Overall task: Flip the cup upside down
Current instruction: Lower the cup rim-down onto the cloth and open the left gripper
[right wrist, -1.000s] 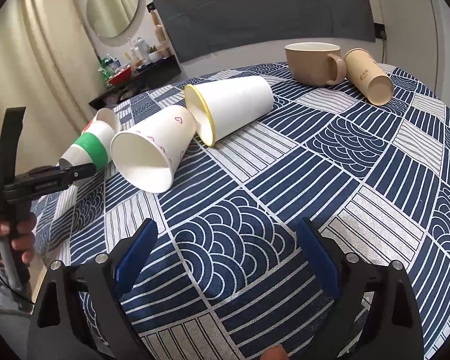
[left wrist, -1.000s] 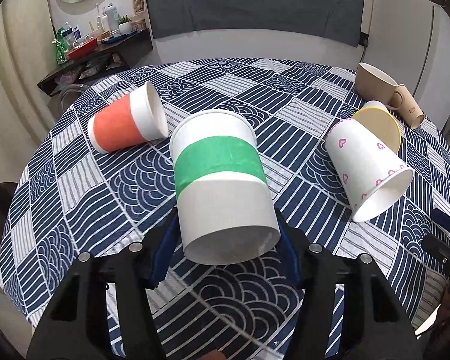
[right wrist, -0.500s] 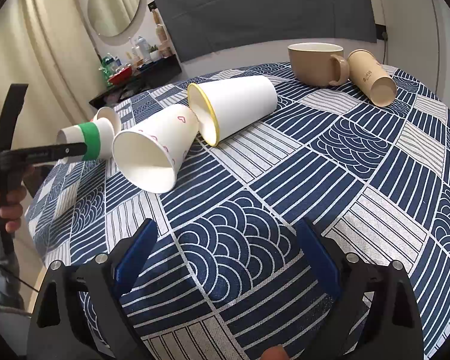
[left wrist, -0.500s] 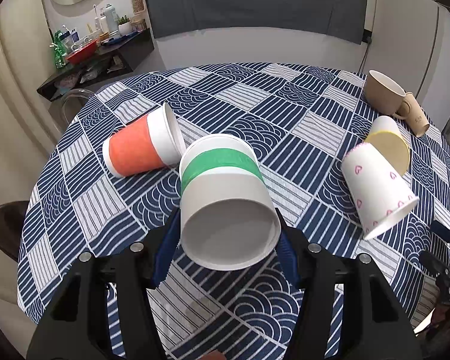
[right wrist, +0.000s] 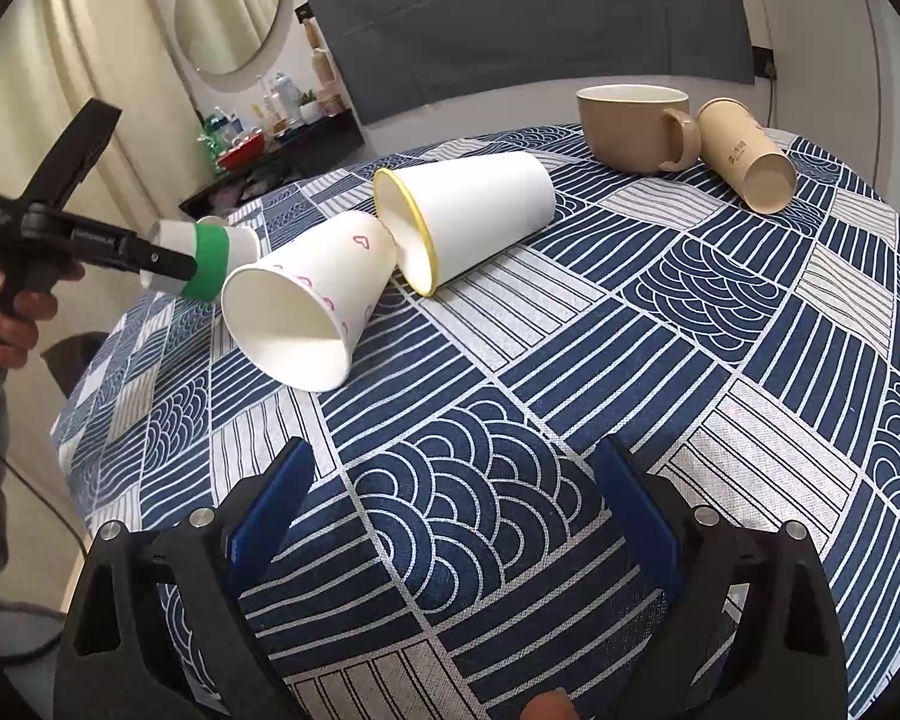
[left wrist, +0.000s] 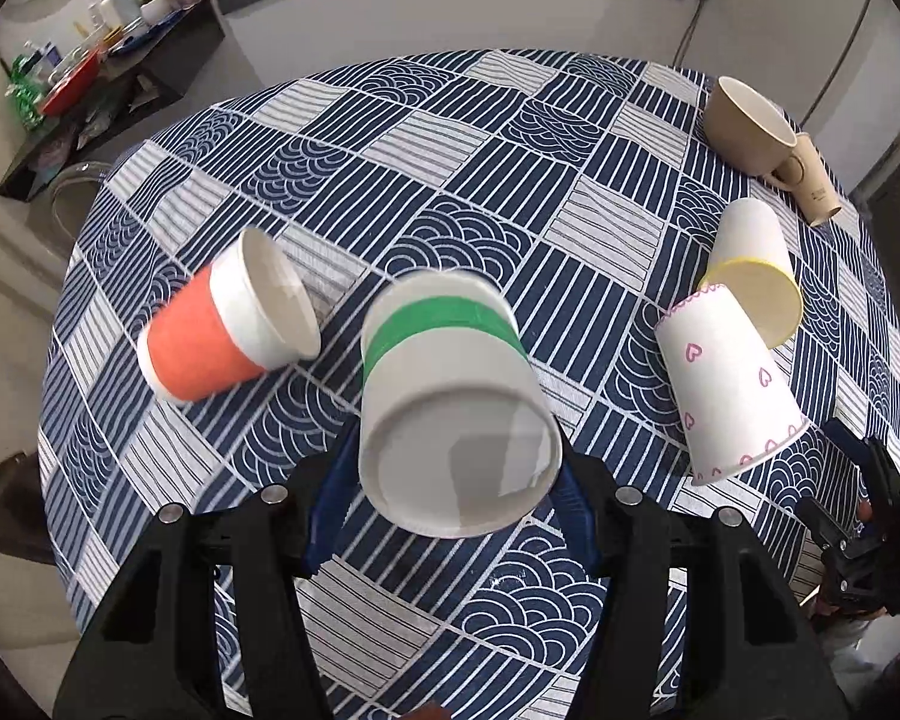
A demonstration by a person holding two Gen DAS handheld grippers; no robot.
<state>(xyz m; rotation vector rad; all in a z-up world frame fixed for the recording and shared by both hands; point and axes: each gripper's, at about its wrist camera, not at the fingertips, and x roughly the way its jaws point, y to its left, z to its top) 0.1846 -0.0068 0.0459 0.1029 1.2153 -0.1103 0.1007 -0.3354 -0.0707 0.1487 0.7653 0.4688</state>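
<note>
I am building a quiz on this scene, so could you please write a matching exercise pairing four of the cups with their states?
Things:
1. green-banded cup
2. orange cup
3. tan mug
4. heart-print cup

States:
A. upright on the table
B. held by the left gripper
C. on its side, base against the yellow-rimmed cup
D. on its side, touching no other cup

Pairs: 1-B, 2-D, 3-A, 4-C

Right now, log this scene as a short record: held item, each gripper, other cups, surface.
held item: green-banded cup, lifted off the table, base toward the camera
left gripper: shut on the cup
right gripper: open, holding nothing
lying on their sides: orange cup, heart-print cup, yellow-rimmed cup, tan paper cup
upright: tan mug
surface: round table, blue patterned cloth
</note>
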